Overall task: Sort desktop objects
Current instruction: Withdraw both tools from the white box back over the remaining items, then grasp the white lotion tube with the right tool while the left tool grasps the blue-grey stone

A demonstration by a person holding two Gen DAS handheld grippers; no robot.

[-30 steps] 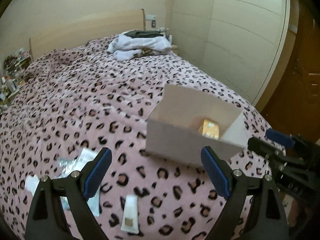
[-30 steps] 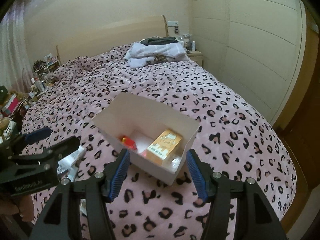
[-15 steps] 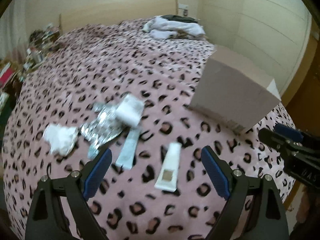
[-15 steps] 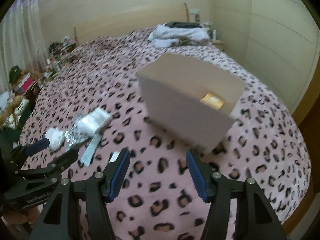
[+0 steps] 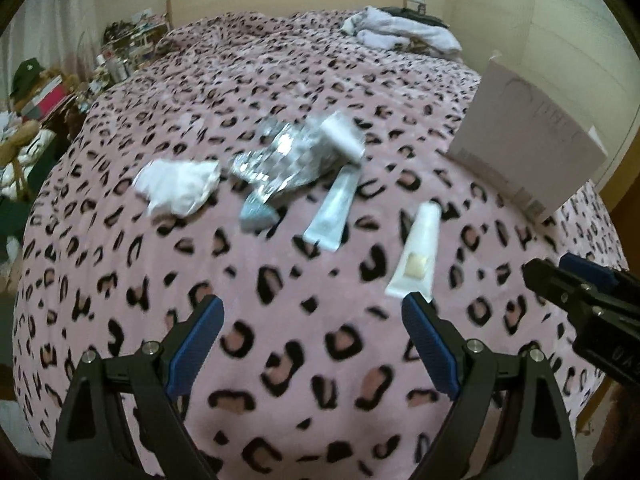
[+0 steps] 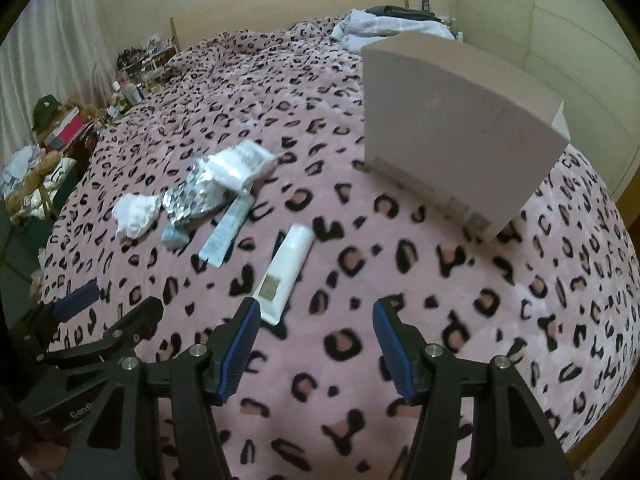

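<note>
My view: white tube (image 6: 286, 267) on bed (image 6: 440, 320), long axis 1-to-7 o'clock, cap at 1, flat end by right tool (image 6: 316, 316). Second, bluish tube (image 6: 225, 234) at its 10 o'clock, same slant. One crumpled tissue (image 6: 134, 214), one foil wrapper (image 6: 192, 196), one box (image 6: 460, 132) at 2. Both tools released, empty; left tool (image 5: 312, 320).

Your bed's blanket (image 5: 280, 80) is pink with black leopard spots. On it you see a white tube (image 6: 286, 266), a pale blue sachet (image 5: 334, 210), crinkled silver foil (image 5: 280, 156), white tissue (image 5: 176, 186) and a plain white box (image 6: 460, 128).
</note>
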